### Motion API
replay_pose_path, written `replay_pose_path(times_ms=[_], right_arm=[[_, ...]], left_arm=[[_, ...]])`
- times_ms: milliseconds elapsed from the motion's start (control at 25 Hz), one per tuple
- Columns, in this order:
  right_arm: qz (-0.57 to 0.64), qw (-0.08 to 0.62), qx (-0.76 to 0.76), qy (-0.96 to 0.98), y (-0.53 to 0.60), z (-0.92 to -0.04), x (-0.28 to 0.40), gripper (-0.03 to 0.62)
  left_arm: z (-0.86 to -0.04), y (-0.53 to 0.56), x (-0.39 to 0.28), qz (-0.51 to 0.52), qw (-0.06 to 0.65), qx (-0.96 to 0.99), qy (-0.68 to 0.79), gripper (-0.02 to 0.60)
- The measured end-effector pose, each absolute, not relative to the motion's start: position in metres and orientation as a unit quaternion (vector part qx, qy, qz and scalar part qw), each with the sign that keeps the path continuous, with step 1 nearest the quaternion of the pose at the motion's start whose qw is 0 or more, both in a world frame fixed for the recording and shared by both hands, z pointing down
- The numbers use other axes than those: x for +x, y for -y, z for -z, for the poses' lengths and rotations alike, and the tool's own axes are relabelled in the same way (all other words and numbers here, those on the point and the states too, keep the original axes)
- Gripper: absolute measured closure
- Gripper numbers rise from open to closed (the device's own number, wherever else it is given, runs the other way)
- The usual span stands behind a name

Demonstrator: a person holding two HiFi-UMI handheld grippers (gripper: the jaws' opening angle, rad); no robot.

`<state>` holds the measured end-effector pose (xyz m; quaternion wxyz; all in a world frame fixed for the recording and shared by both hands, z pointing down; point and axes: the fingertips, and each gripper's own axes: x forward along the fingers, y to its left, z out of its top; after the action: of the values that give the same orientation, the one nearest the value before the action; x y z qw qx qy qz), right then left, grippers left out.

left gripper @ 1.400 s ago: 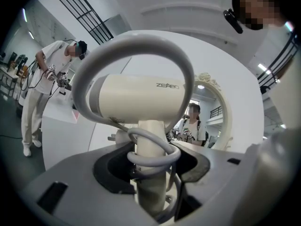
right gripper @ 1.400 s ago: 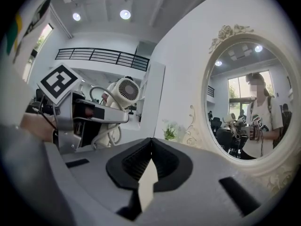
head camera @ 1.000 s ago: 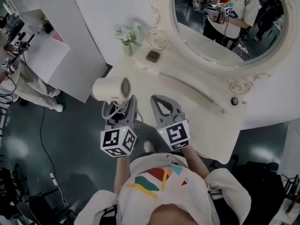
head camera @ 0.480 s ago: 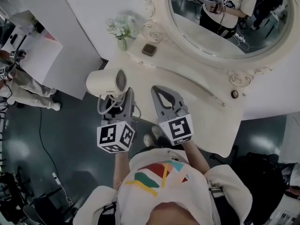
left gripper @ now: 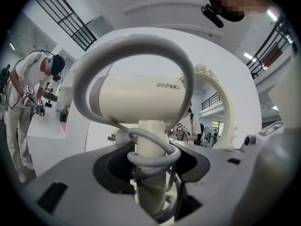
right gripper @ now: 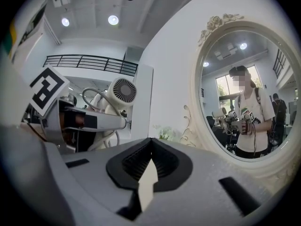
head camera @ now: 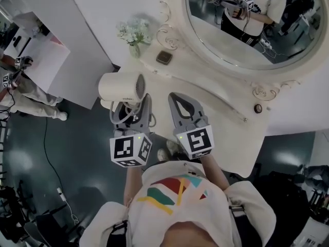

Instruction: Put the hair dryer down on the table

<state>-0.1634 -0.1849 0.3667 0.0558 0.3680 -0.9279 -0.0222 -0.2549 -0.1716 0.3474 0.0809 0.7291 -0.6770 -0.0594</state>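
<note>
The cream table (head camera: 226, 133) under the mirror (head camera: 247, 30) lies ahead and to my right, with dark floor (head camera: 77, 153) beneath my hands. Over the last second both tongs have eased slightly forward, nothing more. The left gripper (head camera: 131, 107) is still clamped on the handle of the dryer (head camera: 122, 88), with the cord (left gripper: 136, 41) looped over its body. The dryer hangs in the air at the table's left end; I can't tell if it is over the top yet. The right gripper (head camera: 180, 101) is closed on nothing. So the put-down hasn't begun. I reckon I should carry it over the top, then lower it.
</note>
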Motion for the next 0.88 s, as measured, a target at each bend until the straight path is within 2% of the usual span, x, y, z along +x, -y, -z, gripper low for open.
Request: replay_pose_path(times_ms=[880], right_arm=[[0.001,0.063,0.394,0.917,0.217,-0.384,-0.135,0.594]], left_arm=[[-0.393,0.226,-0.218,-0.051,0.084,0.749,0.655,0.357]])
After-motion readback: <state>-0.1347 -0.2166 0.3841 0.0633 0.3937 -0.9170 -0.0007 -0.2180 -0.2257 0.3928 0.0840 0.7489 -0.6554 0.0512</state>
